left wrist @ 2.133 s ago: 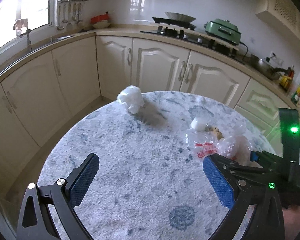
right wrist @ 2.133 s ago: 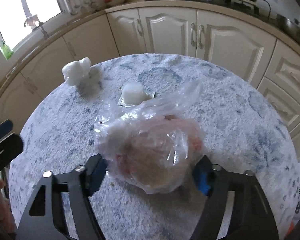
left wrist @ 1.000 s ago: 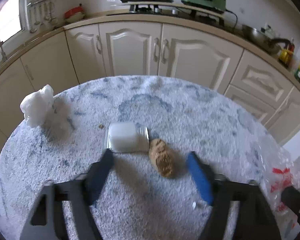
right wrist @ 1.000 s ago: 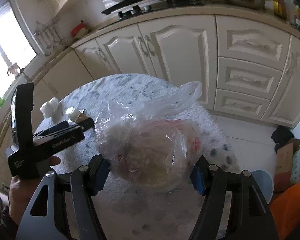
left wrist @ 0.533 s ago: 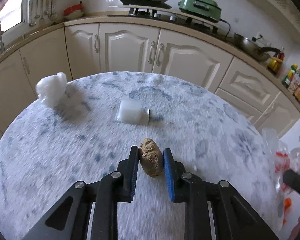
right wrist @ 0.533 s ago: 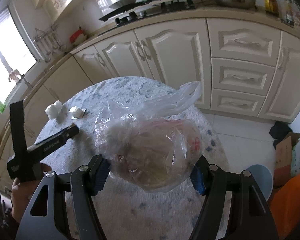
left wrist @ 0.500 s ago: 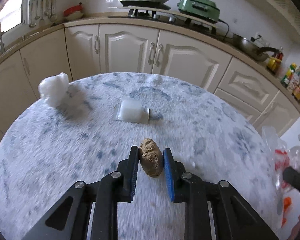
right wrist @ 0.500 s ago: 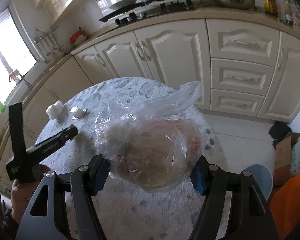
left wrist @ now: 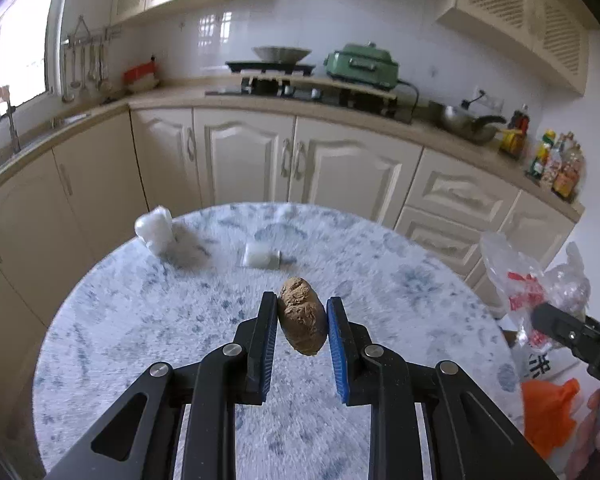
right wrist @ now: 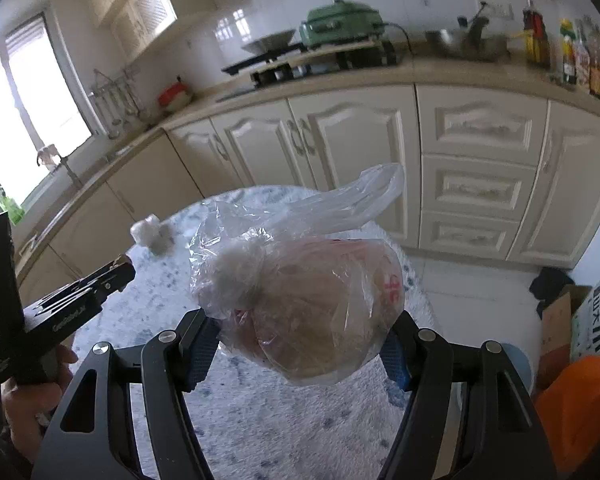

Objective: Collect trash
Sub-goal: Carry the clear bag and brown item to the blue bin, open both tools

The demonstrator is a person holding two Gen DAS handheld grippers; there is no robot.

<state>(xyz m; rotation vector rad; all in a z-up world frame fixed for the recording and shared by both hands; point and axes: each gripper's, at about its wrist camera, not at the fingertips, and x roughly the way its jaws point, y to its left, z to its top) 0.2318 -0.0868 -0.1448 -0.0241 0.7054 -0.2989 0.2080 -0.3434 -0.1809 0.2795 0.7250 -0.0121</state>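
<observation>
The trash is in three places. A brown lump (left wrist: 302,315), rough and oval, sits pinched between the blue pads of the left hand-held gripper (left wrist: 302,320), whose jaws stand narrow and press on it from both sides; it hangs clear above the worktop (left wrist: 140,320), a round top with a white and blue-grey speckled surface. A clear plastic bag (right wrist: 300,300) with red print, bulging with pale and brownish contents, is clamped between the pads of the right hand-held gripper (right wrist: 300,344); the jaws stand at about middle width and squeeze the bag's lower sides, while its loose neck trails up and to the right. In the left wrist view the same bag shows at the right edge, beyond the rim of the worktop, with the right hand-held gripper's dark fingers around it.

Still on the worktop lie two pieces. A crumpled white wad (left wrist: 154,229) rests near the far left rim, and a small white cup (left wrist: 260,258) lies on its side near the far middle, well apart from the wad. The right wrist view shows the wad too, left of the bag; the cup is hidden there.

In that view the left hand-held gripper appears at the left edge, gripped by a hand (right wrist: 32,384).

Cream cabinets (left wrist: 340,164) curve behind the worktop, with a green cooker (left wrist: 362,65) and a row of bottles (left wrist: 556,164) on the counter above them. Something orange (right wrist: 576,412) fills the lower right corner of both views; what it is cannot be told.
</observation>
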